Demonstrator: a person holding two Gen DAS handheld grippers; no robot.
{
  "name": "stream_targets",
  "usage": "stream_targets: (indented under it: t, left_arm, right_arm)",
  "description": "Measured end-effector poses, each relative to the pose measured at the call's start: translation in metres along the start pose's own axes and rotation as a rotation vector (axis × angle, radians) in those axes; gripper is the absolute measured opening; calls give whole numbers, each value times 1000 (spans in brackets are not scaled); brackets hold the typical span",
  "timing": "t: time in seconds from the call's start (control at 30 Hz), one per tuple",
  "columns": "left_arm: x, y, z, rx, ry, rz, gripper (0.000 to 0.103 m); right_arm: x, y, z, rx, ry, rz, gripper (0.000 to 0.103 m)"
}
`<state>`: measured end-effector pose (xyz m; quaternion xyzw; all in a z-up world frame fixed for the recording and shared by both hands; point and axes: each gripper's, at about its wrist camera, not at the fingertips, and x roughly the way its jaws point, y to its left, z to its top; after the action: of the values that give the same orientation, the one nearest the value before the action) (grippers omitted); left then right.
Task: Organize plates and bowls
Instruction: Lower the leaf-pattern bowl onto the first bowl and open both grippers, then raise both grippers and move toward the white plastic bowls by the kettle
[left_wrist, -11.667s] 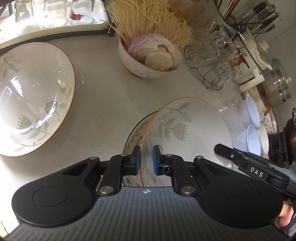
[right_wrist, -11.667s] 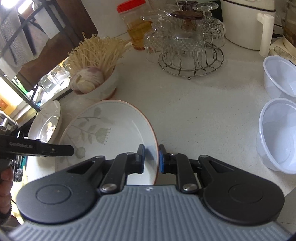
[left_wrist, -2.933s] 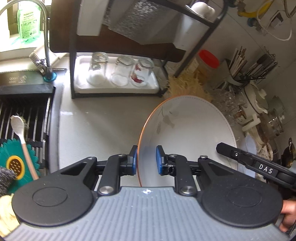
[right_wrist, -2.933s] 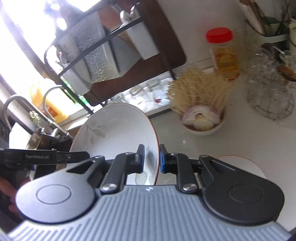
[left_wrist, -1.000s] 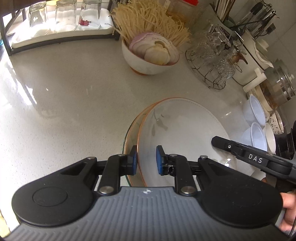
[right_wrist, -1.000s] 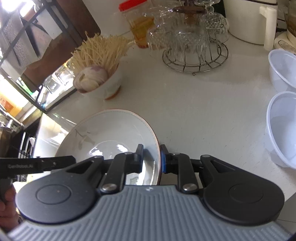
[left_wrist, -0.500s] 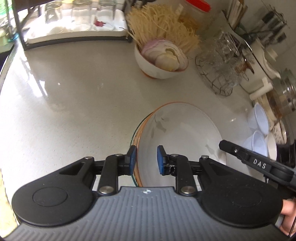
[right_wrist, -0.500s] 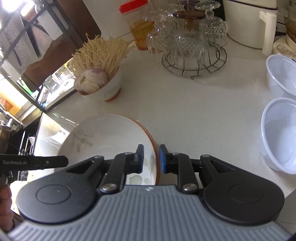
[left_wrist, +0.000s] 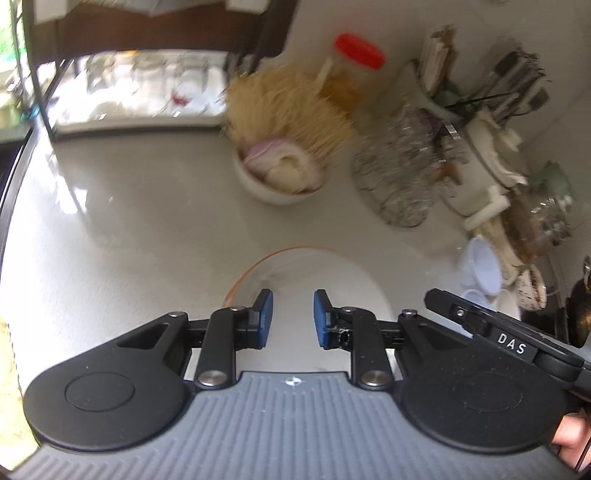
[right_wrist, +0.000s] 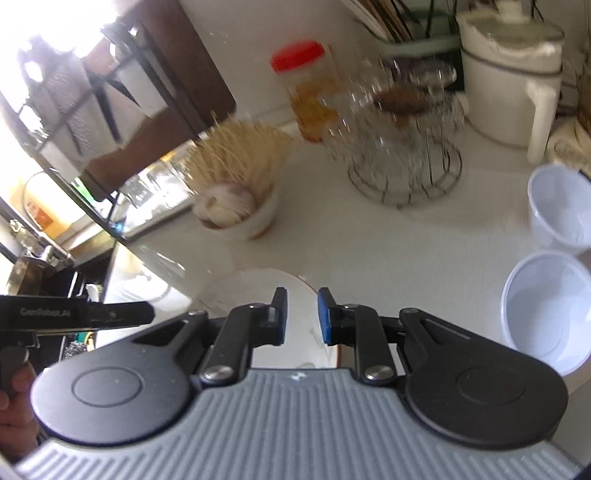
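The left gripper (left_wrist: 290, 317) has its jaws spread with nothing between the pads, hanging above the plate (left_wrist: 314, 269), which lies flat on the counter (left_wrist: 129, 221) just ahead of and below the fingertips. The right gripper (right_wrist: 302, 315) is likewise spread and empty, over the same plate (right_wrist: 255, 286). Only the left view shows the plate's orange rim nearly whole. Only the right view shows two plastic bowls (right_wrist: 546, 310) clearly, off to that gripper's right. Both views show the noodle bowl (left_wrist: 280, 177) well ahead, and the glass rack (right_wrist: 402, 162) ahead to the right. Both pictures are blurred.
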<state>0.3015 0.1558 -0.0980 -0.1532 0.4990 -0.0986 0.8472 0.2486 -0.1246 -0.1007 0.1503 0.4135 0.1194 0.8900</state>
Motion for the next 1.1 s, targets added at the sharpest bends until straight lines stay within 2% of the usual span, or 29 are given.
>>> stream_targets:
  t: [0.2,0.33,0.57,0.87,1.1]
  left_arm:
    - [-32,-35,2,42,-71,-55,26]
    - [-44,-58,-7,93,-131,-30,26]
    - [-63,-94,-36,106,-199,-11,26]
    - [-71,-145,-94,60,-206,26,26]
    - [-70,-179,-139,13,-219,56,26]
  right_arm:
    - [-41,13,8,-51,-81,37,22]
    - [-71,15,9,-88,-140,48,22]
    - [-116,1,1,-159,-223,72,22]
    - [-161,-38,-20,-197,-236,107,22]
    - [-180,-76,-39,-232,-219,118,22]
